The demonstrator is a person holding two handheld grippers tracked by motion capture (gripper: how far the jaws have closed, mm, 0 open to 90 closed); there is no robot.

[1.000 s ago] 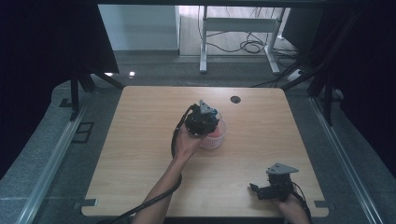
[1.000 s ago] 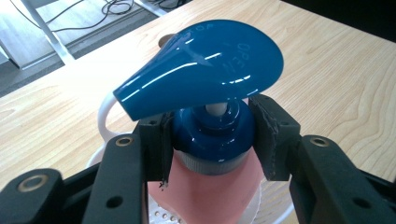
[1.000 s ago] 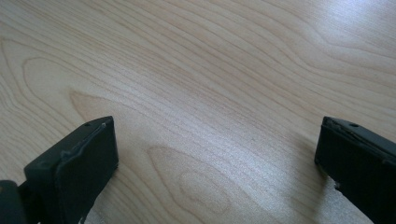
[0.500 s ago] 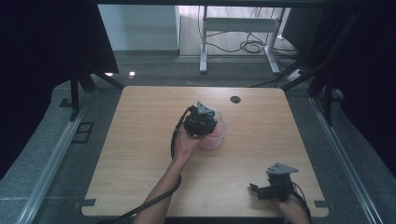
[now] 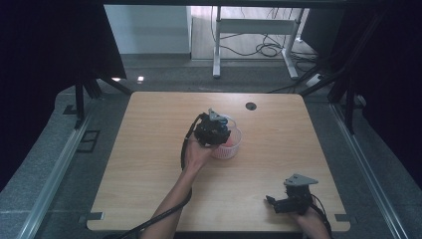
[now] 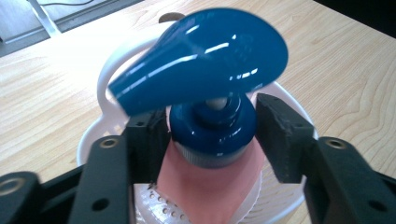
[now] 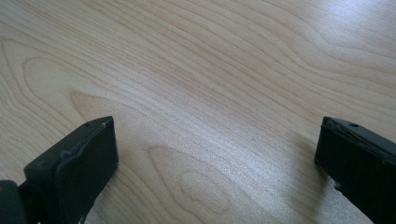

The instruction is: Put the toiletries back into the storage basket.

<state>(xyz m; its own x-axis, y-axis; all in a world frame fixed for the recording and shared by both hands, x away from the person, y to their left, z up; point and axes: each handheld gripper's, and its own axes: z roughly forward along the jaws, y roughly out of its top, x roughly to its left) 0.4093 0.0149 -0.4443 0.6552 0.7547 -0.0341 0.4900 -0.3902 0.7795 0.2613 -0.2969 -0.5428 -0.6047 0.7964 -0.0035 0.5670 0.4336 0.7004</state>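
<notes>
Left hand-held gripper has just been opening around the upright pump bottle in the white bowl, no longer pinching; right hand-held gripper is sitting wide open, well apart on the bench.

Both hand-held grippers open

There is one pump bottle, pink with a blue pump head, and one white strainer basket around it. There are two hand-held grippers: the left hand-held gripper and the right hand-held gripper. There is one wooden counter, with one round cable hole in it.
</notes>
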